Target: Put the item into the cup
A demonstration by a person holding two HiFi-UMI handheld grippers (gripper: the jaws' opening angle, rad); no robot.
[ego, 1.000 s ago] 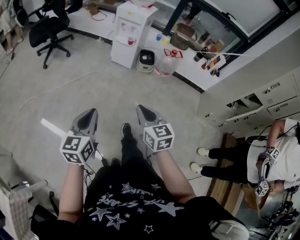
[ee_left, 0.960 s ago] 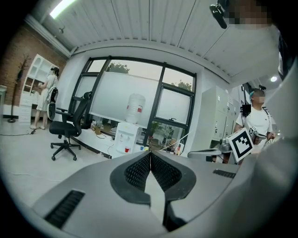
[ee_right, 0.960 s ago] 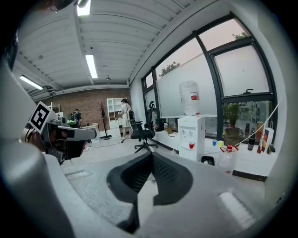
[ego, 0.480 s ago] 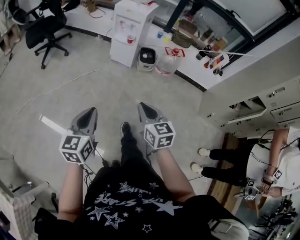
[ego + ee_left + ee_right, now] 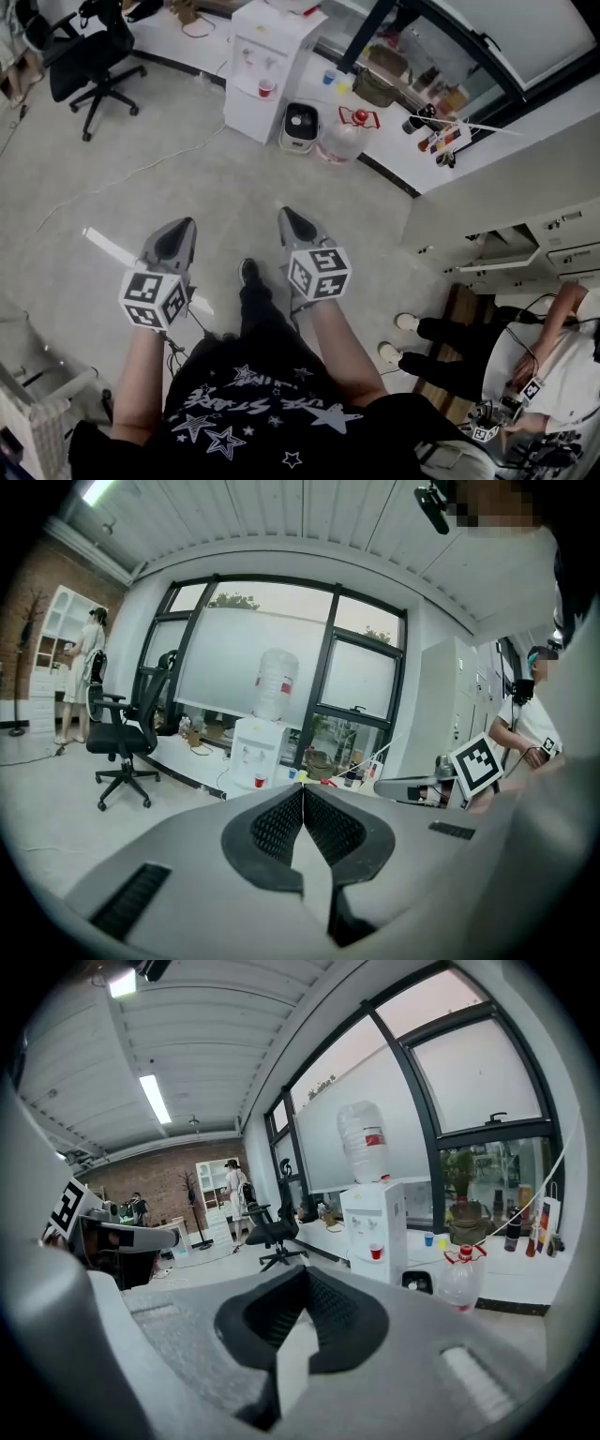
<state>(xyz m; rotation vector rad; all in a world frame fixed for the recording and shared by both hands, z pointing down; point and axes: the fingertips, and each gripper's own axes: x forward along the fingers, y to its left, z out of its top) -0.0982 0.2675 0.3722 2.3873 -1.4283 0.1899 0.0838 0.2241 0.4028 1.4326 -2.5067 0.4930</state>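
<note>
Left gripper (image 5: 175, 234) and right gripper (image 5: 292, 223), fingers shut and empty, hung over floor (image 5: 141, 178); with no cup or item visible, any reach would probably have missed.

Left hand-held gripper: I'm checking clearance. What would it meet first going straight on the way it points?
The left hand-held gripper, jaws shut, has open space ahead. The first thing in line is probably the water dispenser, though depth is unclear.
</note>
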